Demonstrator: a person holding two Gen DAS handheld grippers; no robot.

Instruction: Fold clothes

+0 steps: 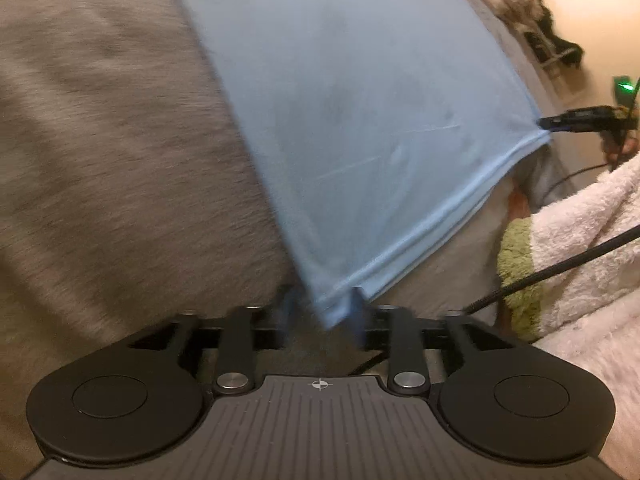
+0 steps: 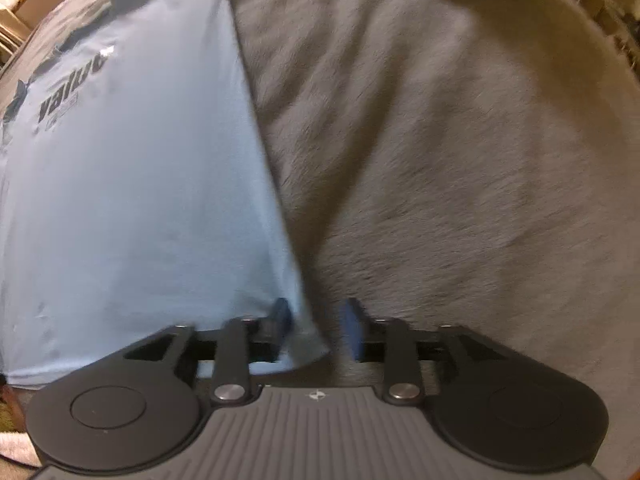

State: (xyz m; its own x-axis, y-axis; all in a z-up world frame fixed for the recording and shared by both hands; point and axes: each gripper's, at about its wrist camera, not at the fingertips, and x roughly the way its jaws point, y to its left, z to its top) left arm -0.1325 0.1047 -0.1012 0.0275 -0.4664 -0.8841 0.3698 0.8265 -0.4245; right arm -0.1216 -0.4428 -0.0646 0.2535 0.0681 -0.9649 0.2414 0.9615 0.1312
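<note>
A light blue T-shirt lies flat on a grey furry blanket, its hem towards me. My left gripper stands open over the hem's near corner, which lies loose between the fingers, close to the right one. In the right wrist view the same T-shirt, with dark lettering, fills the left half. My right gripper is open too, and the shirt's other bottom corner rests between its blue-padded fingers without being pinched. The left wrist view also catches the right gripper at the far end of the hem.
The grey blanket stretches wide to the right of the shirt. A person's white fleece sleeve with a green cuff and a black cable sit at the right. Cardboard boxes stand beyond the bed's far left.
</note>
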